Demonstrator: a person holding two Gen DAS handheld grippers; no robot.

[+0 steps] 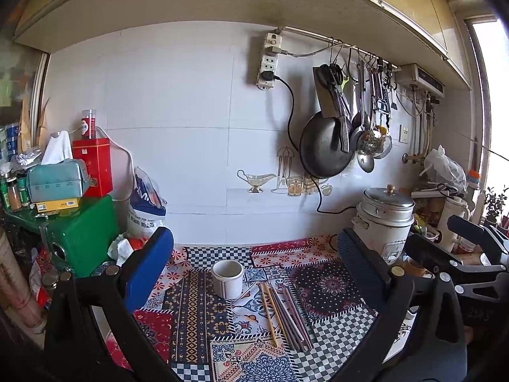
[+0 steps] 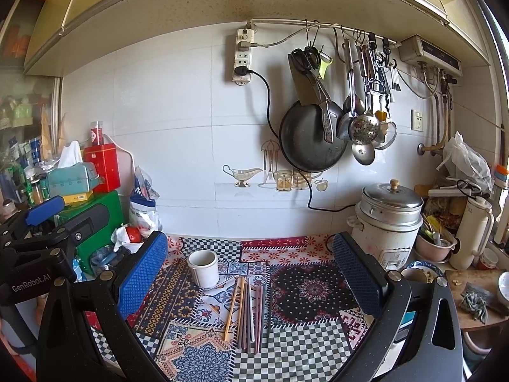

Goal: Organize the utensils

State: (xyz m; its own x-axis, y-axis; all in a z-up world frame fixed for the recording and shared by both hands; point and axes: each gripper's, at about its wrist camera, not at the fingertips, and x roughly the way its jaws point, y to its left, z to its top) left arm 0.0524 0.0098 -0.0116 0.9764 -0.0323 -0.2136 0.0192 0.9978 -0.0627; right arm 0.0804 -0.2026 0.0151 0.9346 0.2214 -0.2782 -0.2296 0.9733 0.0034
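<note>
Several chopsticks (image 1: 286, 315) lie in a loose bundle on the patterned cloth, one of them a pale wooden stick (image 2: 232, 308) on the bundle's left. An empty white cup (image 1: 227, 278) stands upright just behind and left of them; the right wrist view shows the cup (image 2: 203, 267) and the chopsticks (image 2: 249, 313) the same way. My left gripper (image 1: 254, 270) hovers above the cloth, open, with nothing between its blue pads. My right gripper (image 2: 251, 270) is also open and empty, held over the same spot. Each gripper shows at the edge of the other's view.
A white rice cooker (image 2: 388, 222) with a steel lid stands at the right against the wall. A green box (image 1: 79, 235), a tissue pack and red tins crowd the left. A wok (image 2: 311, 137) and ladles hang on the wall. Bowls and a cutting board (image 2: 474, 299) are far right.
</note>
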